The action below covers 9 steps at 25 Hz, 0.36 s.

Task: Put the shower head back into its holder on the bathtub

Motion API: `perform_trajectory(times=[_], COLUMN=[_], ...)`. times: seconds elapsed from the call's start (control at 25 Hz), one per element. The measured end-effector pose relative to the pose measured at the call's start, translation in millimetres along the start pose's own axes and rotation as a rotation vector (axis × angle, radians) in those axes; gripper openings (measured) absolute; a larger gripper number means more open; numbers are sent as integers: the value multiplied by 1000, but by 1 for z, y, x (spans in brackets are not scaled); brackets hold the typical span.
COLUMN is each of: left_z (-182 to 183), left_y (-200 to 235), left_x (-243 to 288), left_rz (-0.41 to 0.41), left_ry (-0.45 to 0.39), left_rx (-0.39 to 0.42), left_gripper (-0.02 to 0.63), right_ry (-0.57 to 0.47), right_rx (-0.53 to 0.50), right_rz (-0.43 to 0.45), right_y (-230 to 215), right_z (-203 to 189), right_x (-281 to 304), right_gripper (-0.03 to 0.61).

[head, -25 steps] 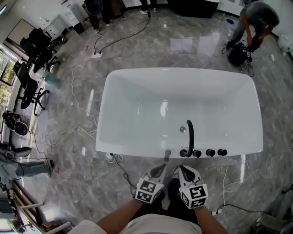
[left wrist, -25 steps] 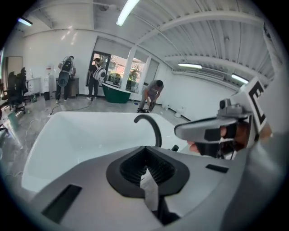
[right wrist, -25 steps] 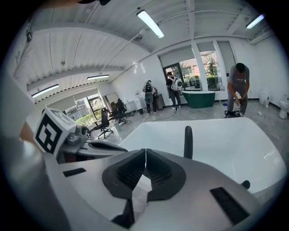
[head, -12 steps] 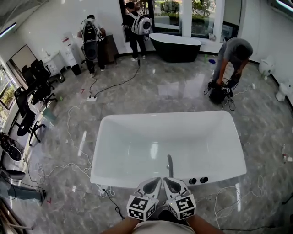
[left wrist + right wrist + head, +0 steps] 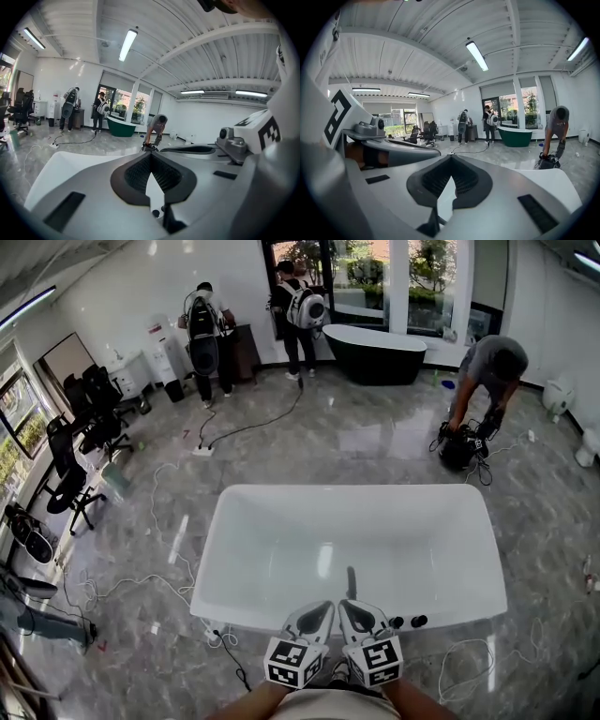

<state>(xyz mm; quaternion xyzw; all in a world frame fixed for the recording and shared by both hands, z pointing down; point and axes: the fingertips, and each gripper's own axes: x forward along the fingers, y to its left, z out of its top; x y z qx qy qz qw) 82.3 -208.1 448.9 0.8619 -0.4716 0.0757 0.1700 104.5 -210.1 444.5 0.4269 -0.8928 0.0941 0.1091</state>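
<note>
The white bathtub [image 5: 281,549] lies crosswise in front of me in the head view. On its near rim stand a black spout [image 5: 351,579] and black knobs [image 5: 419,621]. I cannot make out the shower head or its holder in any view. The left gripper [image 5: 323,607] and right gripper [image 5: 349,606] hang side by side, almost touching, just before the near rim by the spout. Both are shut with nothing between the pads. In the left gripper view the left gripper [image 5: 151,153] has its tips together over the tub [image 5: 70,164]. The right gripper [image 5: 451,157] looks the same.
Cables [image 5: 169,568] trail over the grey marble floor on the tub's left and near right. A person [image 5: 492,367] bends over a bag at the back right. Two people with backpacks stand by a dark tub [image 5: 380,341]. Office chairs [image 5: 84,427] line the left wall.
The head view has tilted up and now takes in the room. Both grippers have risen and closed in on each other. A grey piece seen on the near rim a second ago is out of sight.
</note>
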Motion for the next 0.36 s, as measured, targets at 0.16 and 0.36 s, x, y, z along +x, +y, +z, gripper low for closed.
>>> perform_trajectory(times=[0.16, 0.36], left_z=[7, 6], left_y=[-6, -8], left_x=[-9, 4], left_rz=[3, 0], left_ry=[-6, -3], left_rx=[4, 14], left_gripper=[5, 5], right_ry=[1, -2], right_rx=[-3, 2], right_rz=[5, 5], right_y=[6, -5], right_z=[7, 2], right_x=[-7, -3], right_gripper=[12, 12])
